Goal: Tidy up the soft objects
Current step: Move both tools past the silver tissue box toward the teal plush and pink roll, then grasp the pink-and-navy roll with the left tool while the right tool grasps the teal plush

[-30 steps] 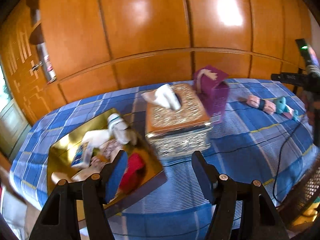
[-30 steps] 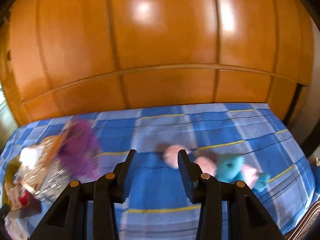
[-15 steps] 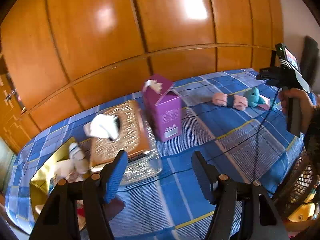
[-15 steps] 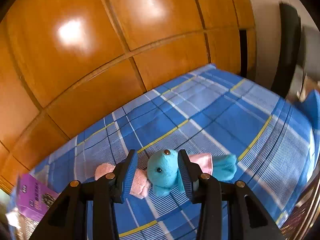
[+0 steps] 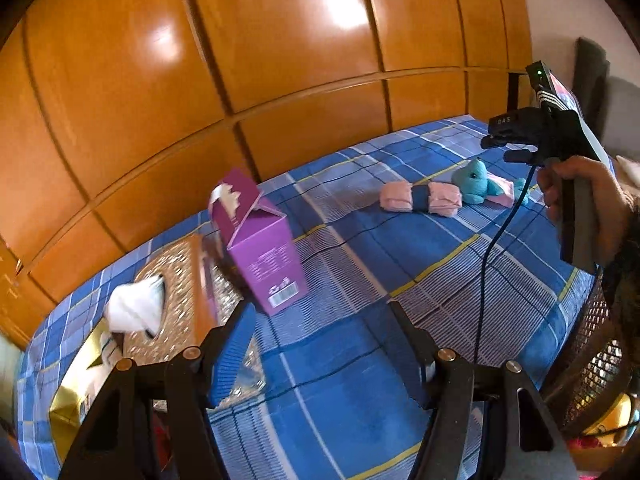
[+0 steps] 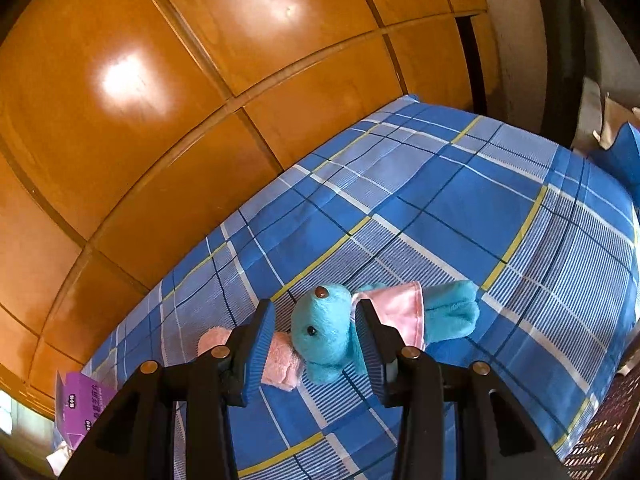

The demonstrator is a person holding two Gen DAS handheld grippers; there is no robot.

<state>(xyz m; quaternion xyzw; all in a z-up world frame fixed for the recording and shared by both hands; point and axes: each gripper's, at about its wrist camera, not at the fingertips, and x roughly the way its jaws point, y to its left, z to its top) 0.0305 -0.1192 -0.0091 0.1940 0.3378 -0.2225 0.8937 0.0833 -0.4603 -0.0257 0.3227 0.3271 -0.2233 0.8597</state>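
On the blue plaid bedspread, in the left wrist view, the left gripper hangs with its jaws parted and nothing between them but cloth. Beyond its left finger stands a purple cardboard carton with a torn-open top, tilted by the lens. Next to it sits a gold patterned tissue box with a white tissue poking out; the finger cuts off its near corner. A shiny gold tray shows only in part at the lower left, its contents too hidden to name. Farther right lies a rolled pink towel with a dark band, and touching its end a small teal plush toy in pink cloth. A hand at the right edge grips the right gripper's handle. A dark mesh basket is cropped at the lower right.

In the right wrist view, the right gripper straddles the plush toy's head, jaws apart; whether the pads press it I cannot tell. The pink towel is mostly hidden behind the left finger. The carton is cut off at the lower left.
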